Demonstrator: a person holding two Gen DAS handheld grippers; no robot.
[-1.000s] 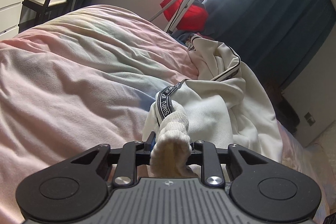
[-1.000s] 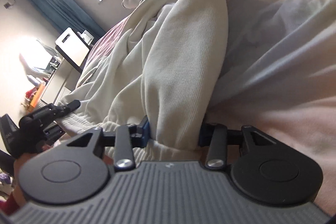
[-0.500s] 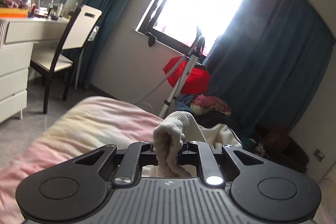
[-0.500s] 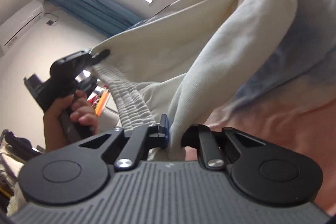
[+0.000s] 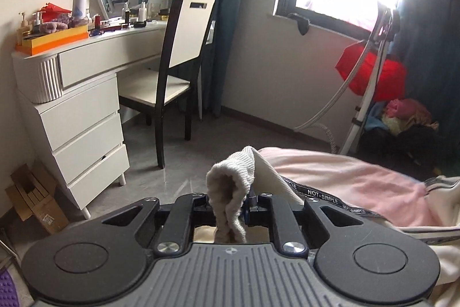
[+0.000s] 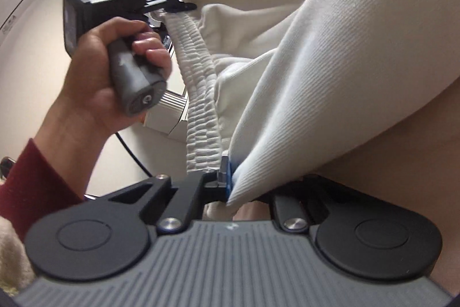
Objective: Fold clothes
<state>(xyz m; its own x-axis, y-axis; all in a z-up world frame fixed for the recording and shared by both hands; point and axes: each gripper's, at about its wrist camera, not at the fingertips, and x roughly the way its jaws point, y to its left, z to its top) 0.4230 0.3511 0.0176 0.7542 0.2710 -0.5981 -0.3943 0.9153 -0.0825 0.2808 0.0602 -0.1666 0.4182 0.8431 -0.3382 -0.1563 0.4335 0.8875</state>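
Lift-and-spread stage of folding a cream garment (image 6: 330,53), probably sweatpants judging by the elastic band. The left tongs (image 5: 230,209) are clamped on a bunched end of the ribbed waistband (image 5: 230,192), seen from the left wrist against the room beyond, with the pink bed cover (image 5: 345,177) below and to the right. In the right wrist view the right tongs (image 6: 230,189) are closed on the other end of the same waistband (image 6: 201,117), which runs taut up to the left tongs (image 6: 175,6), held by the person's hand (image 6: 115,62). The body of the garment hangs from this held edge and drapes back toward the bed; a black trim strip lettered "NOT-SIMPLE" (image 5: 322,193) trails over the cover. The garment appears raised but not yet laid flat. The next move would call for keeping both grips firm and the band stretched, then lowering the cloth evenly onto the bed so the legs lie straight before any fold is made.
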